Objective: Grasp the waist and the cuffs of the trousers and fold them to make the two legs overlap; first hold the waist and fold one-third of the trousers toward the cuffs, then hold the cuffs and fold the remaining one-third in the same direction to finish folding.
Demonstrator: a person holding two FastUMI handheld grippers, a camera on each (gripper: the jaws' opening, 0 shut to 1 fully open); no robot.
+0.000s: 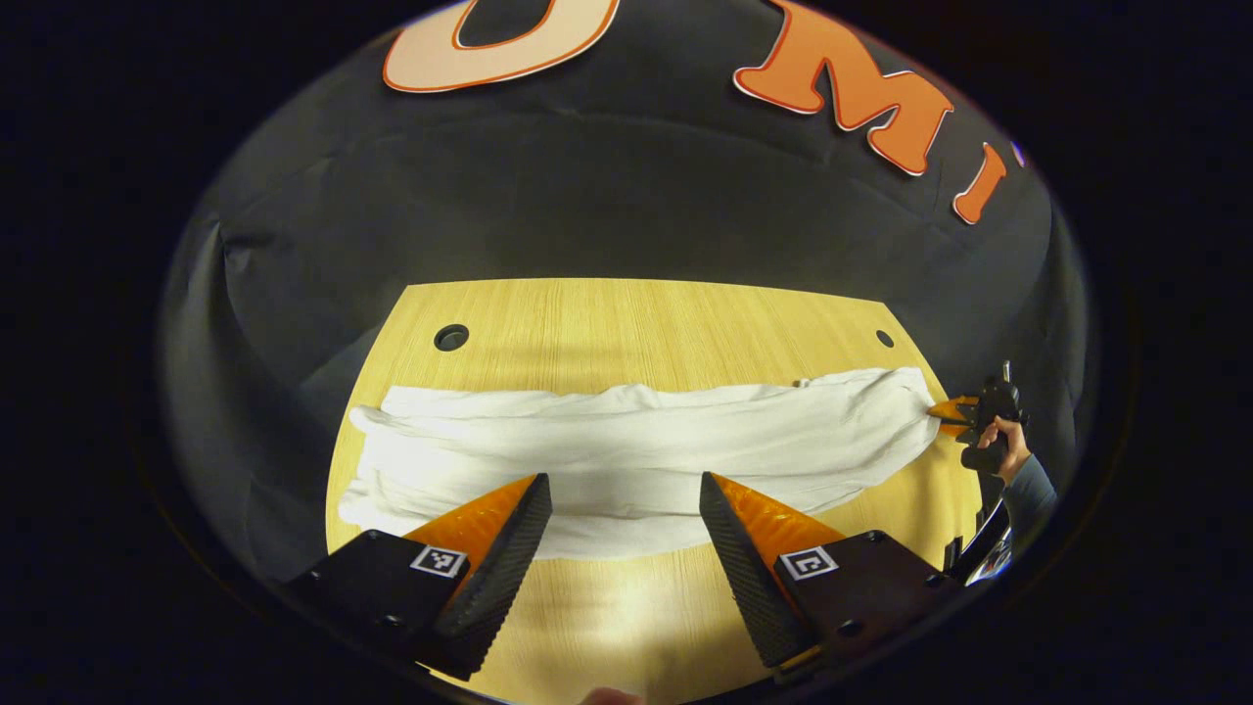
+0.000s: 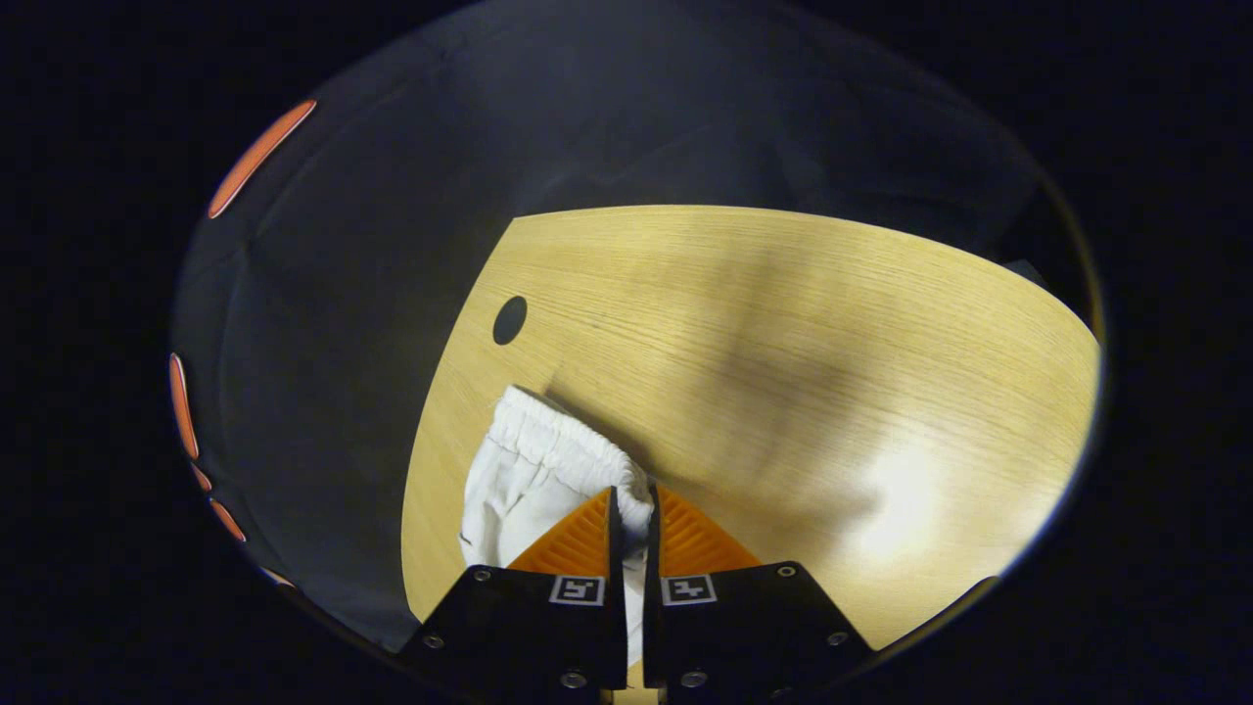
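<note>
White trousers [image 1: 636, 455] stretched flat across the wooden table [image 1: 636, 323], lying crosswise in the left gripper view; long axis running side to side there, one end reaching the table's left edge, the other drawn out to the right edge; rumpled along the far side, soft lengthwise folds through the middle, near edge curving smoothly. Gathered elastic waistband [image 2: 563, 446] plain in the right gripper view, puckered and bunched, pointing toward the far side of the table in that view; rest of the cloth dropping away below it toward the table's edge.

Right gripper [image 2: 633, 509] clamped on the waistband, both fingers pressed together with a sliver of white cloth caught between them; same gripper seen small at the far right of the left gripper view [image 1: 945, 411], tip touching the end of the trousers, a hand [image 1: 1008, 441] and dark sleeve [image 1: 1028, 490] behind it.

Left gripper [image 1: 626, 499] hanging over the near edge of the trousers around mid-length, fingers spread wide apart, nothing between them but cloth and table beneath; whether touching the cloth, cannot tell.

Around it: bare wood grain nearer the camera and beyond the trousers; a round hole [image 1: 451, 338] in the tabletop at far left, a smaller one [image 1: 884, 338] at far right, both beyond the cloth and apart from it; a tiny pale bump [image 1: 801, 383] at the far edge of the cloth, too small to tell; black cloth wall [image 1: 626, 196] behind the table.
</note>
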